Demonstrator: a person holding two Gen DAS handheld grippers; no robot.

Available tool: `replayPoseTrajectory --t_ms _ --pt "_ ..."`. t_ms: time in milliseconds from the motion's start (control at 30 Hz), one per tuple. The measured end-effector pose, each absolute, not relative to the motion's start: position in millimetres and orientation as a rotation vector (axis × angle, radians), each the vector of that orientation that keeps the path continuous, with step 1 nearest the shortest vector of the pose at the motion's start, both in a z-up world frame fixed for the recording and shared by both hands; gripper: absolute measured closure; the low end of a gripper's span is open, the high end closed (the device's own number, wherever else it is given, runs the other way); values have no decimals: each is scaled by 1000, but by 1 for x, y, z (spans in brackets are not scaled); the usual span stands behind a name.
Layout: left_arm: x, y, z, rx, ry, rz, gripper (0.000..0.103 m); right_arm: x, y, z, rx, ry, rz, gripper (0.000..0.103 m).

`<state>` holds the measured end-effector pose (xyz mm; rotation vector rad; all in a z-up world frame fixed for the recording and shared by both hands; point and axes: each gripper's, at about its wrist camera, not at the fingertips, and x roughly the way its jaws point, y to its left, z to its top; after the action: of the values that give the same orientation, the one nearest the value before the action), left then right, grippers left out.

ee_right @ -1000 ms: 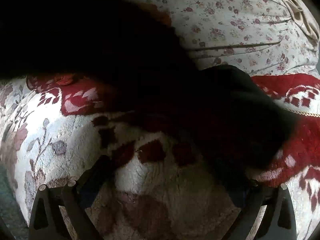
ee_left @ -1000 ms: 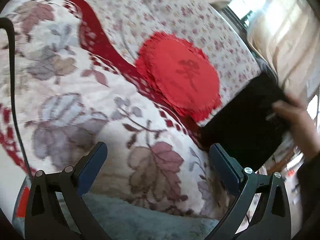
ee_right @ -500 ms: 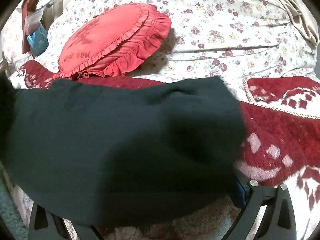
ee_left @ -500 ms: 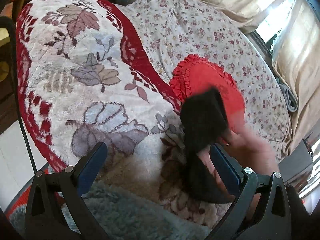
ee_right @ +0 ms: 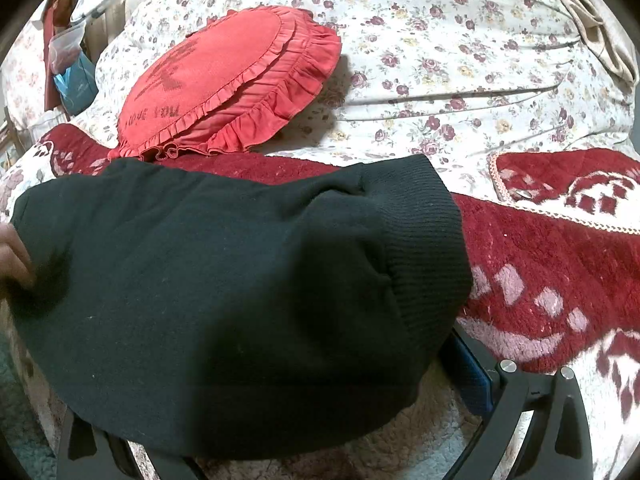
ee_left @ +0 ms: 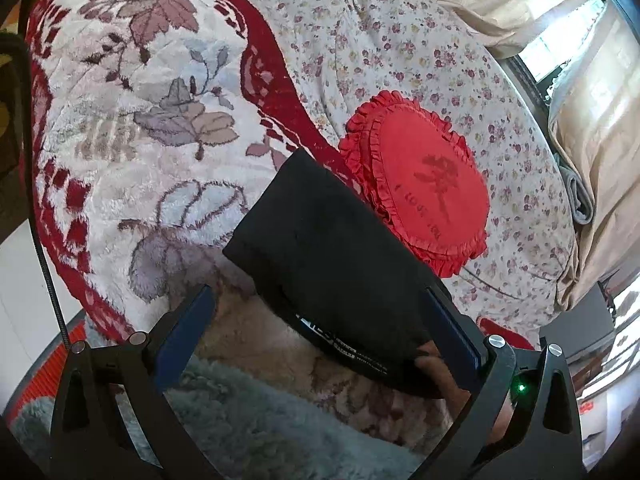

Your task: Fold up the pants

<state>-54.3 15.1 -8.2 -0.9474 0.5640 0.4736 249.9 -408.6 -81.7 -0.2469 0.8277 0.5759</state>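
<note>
Left wrist view: folded black pants [ee_left: 332, 264] lie on the leaf-patterned blanket [ee_left: 132, 128] beside a red cushion [ee_left: 424, 184]; left gripper [ee_left: 324, 320] gapes wide, holding nothing.

Right wrist view: pants [ee_right: 224, 300] cover most of the right gripper [ee_right: 280, 408]; its grip I cannot tell.

A home bedroom. A bed fills most of both views, spread with a plush leaf-patterned blanket [ee_left: 132, 128] at left and a rose-print sheet [ee_left: 400, 52] toward the upper right. A red frilled cushion [ee_left: 424, 184] lies at centre, beige curtains [ee_left: 592, 128] hang before a bright window at far right.
</note>
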Motion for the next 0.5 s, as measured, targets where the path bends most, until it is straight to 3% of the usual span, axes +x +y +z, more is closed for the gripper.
replayPoseTrajectory --t_ms 500 --pt "-45 17 -8 -947 582 449 1 250 -409 -82 -246 826 576 0"
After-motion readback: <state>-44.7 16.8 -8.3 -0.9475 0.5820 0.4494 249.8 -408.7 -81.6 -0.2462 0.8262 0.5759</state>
